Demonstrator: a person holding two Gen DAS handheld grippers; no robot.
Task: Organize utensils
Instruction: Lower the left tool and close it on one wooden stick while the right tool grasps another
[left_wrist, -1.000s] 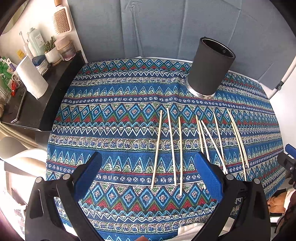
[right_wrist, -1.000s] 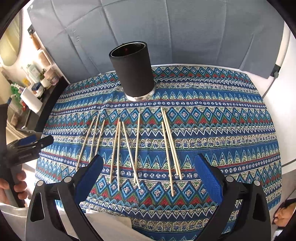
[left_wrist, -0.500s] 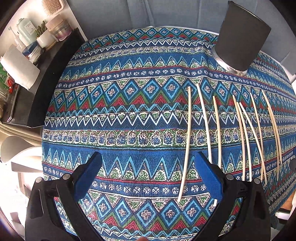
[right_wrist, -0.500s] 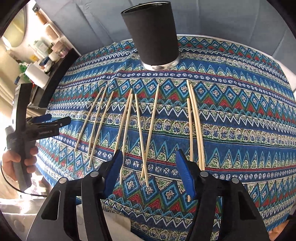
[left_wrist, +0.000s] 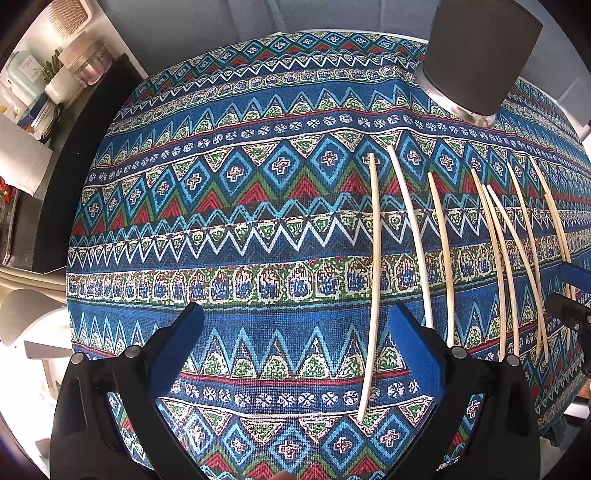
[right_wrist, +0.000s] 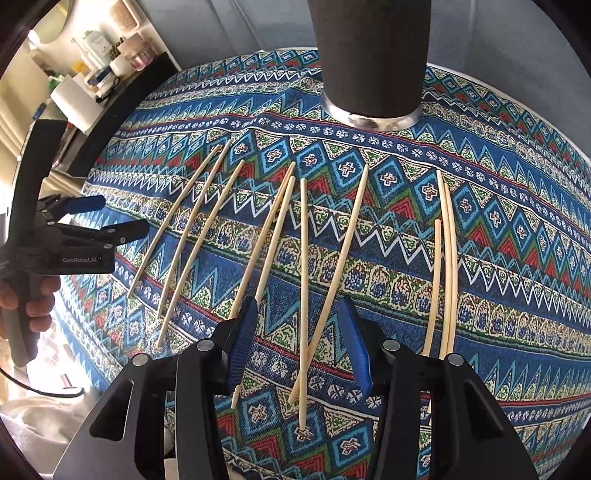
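Blue, red and green zigzag cloth (left_wrist: 236, 236) covered the table, and on it your pale wooden chopsticks lay loose in a rough row, most of them pointing toward the black cylindrical holder (right_wrist: 371, 55) that stood upright at the far edge on its silvery base. You held the right gripper (right_wrist: 301, 347) tipped steeply down over the middle of that row; its jaws had just been closing and stood about half open, with two chopsticks (right_wrist: 303, 295) crossing in the gap between the blue pads (right_wrist: 242, 343). Neither pad pressed on either stick, so nothing was gripped and both sticks lay on the cloth. Just right of that gripper, three more chopsticks (right_wrist: 448, 266) lay close together, and to its left five others fanned out toward the table's edge. Your left gripper (left_wrist: 295, 339) hovered at the left end of the row with its jaws wide apart and empty over bare cloth; the leftmost chopstick (left_wrist: 373, 280) ran down just inside its right pad (left_wrist: 410, 343) without touching it. In the right wrist view your left hand (right_wrist: 31, 299) was wrapped around that gripper's handle at the frame's left edge. Beyond the table's left side, a dark shelf (left_wrist: 70, 147) carried bottles and jars.
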